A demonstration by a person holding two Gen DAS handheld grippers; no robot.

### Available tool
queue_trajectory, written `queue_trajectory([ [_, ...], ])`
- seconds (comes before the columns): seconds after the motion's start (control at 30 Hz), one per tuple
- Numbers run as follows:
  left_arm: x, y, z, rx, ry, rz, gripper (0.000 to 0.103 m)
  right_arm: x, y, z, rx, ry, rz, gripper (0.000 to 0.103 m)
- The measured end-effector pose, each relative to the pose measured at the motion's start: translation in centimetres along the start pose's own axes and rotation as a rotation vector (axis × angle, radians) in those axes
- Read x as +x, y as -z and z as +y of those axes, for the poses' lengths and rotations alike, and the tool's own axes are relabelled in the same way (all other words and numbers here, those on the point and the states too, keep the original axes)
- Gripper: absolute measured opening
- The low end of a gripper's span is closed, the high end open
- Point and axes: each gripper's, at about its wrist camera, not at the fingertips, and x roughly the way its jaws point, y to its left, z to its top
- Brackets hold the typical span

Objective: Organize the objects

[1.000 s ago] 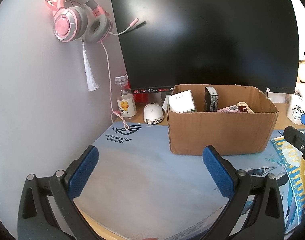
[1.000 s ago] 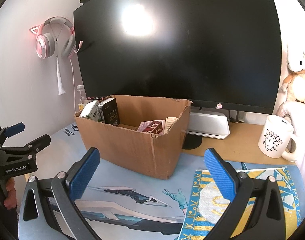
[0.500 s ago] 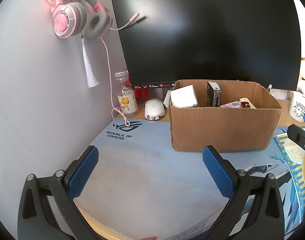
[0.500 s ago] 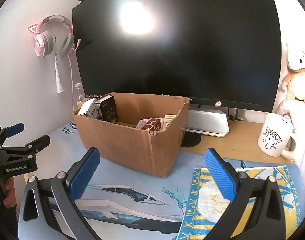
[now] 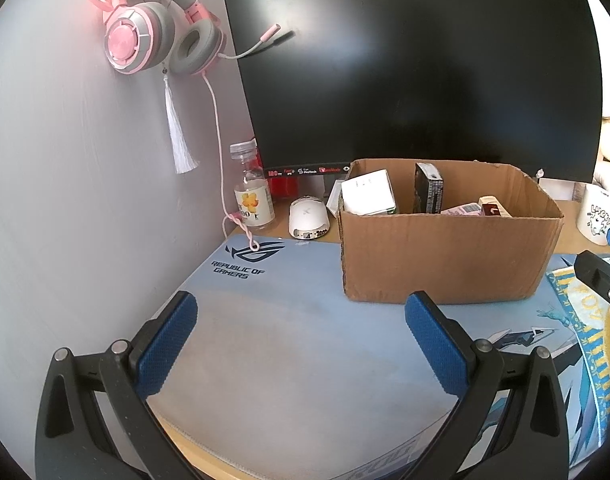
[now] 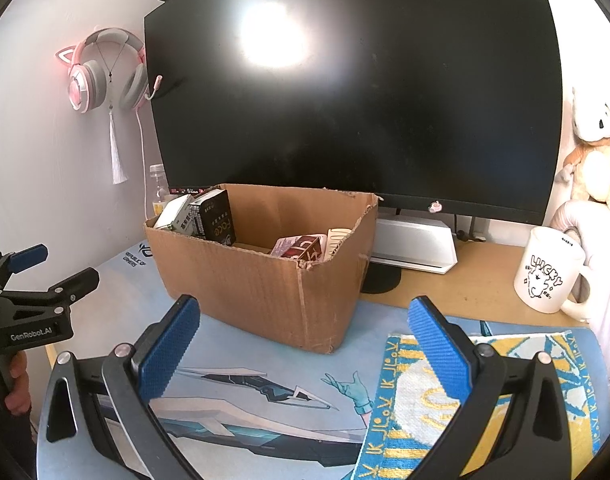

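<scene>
Both grippers empty — left gripper [image 5: 301, 344], right gripper [image 6: 305, 344]

Mat [image 5: 289, 320]: "REPUBLIC OF GAMERS"; mug [image 6: 547, 276]: "LUCKY".

Right gripper [image 6: 303, 344] held over the desk mat [image 6: 245, 392], jaws wide apart, nothing between them. Cardboard box [image 6: 265, 280] sits on the mat ahead, in front of a dark monitor [image 6: 353, 92]; a black carton [image 6: 215, 220] stands upright at its left end, small packets at the right. Yellow-and-blue towel [image 6: 417, 404] lies under the right finger. White mug [image 6: 549, 276] on the bare desk, far right. Left gripper [image 6: 45, 268] at left edge, jaws parted, a hand [image 6: 15, 384] on its grip.
</scene>
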Motion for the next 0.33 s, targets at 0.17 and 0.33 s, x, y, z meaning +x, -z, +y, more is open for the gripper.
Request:
queue_trajectory([
  [0.17,0.02,0.02,-0.15,0.006,0.0,0.001,0.103,0.13,0.04,-0.36,0.008,-0.002,-0.003,0.103],
  [0.33,0.02,0.05,-0.12,0.006,0.002,0.002,0.103,0.18,0.06,-0.5,0.008,-0.004,-0.001,0.103],
])
